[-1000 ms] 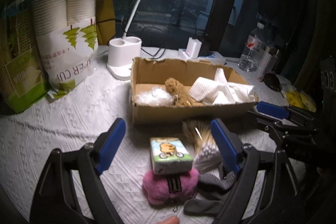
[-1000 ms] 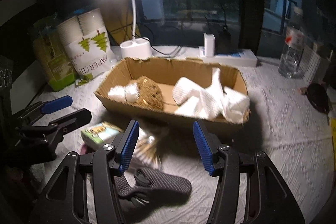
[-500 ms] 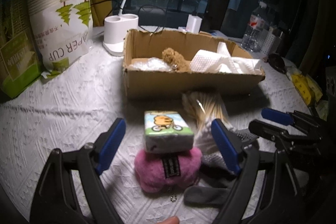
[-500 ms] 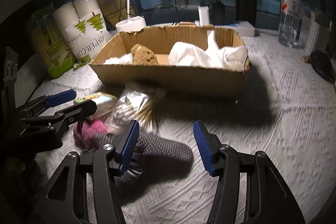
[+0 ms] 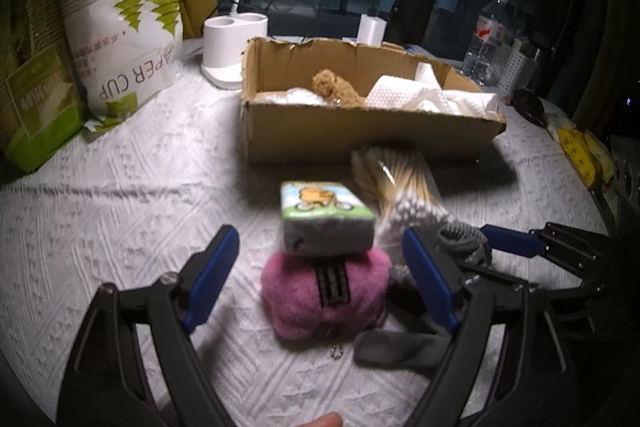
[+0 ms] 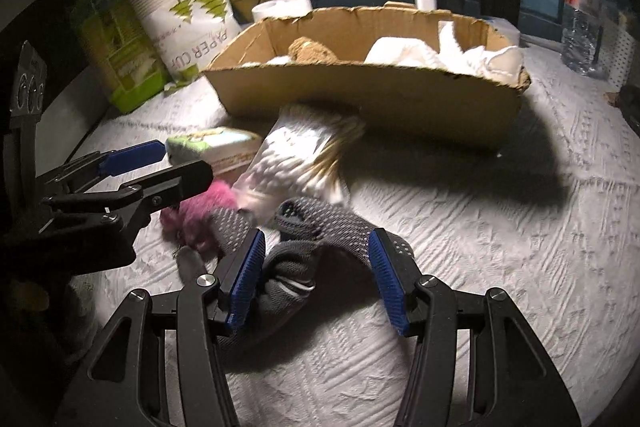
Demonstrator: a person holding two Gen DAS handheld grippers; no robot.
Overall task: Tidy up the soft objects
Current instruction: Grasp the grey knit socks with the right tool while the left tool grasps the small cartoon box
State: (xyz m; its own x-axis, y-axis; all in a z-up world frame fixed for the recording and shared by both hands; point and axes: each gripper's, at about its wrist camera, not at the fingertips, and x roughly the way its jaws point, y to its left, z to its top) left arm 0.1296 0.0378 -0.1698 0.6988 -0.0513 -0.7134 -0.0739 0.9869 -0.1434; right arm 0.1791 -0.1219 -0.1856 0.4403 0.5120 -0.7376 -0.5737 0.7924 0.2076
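From the left wrist camera, the left gripper is hanging with its jaws spread wide and nothing between them, straddling a small pile on the white textured tablecloth. A pink plush keychain toy is lying between the blue pads, and a small tissue pack printed with a cartoon cyclist is sitting on top of it. Just to the right, a bag of cotton swabs is leaning toward the cardboard box, which is already holding a brown plush, crumpled plastic and white paper towels. Grey socks are trailing off near the right pad. To do this well, I judge the jaws should be closing low on the pink toy alone, so the tissue pack is not being squeezed or tipped off sideways

From the right wrist camera, the right gripper is also standing open and empty, its pads bracketing the bunched grey socks, which are lying in front of the box wall. The left pad is touching or nearly touching sock fabric; blur is making it hard to say which. The swab bag is sitting just beyond the socks, partly overlapping them, and the other gripper is crowding in at left. The grip probably wants to be gathering both socks at the thick folded middle, keeping clear of the crinkly bag and of the neighbouring tool
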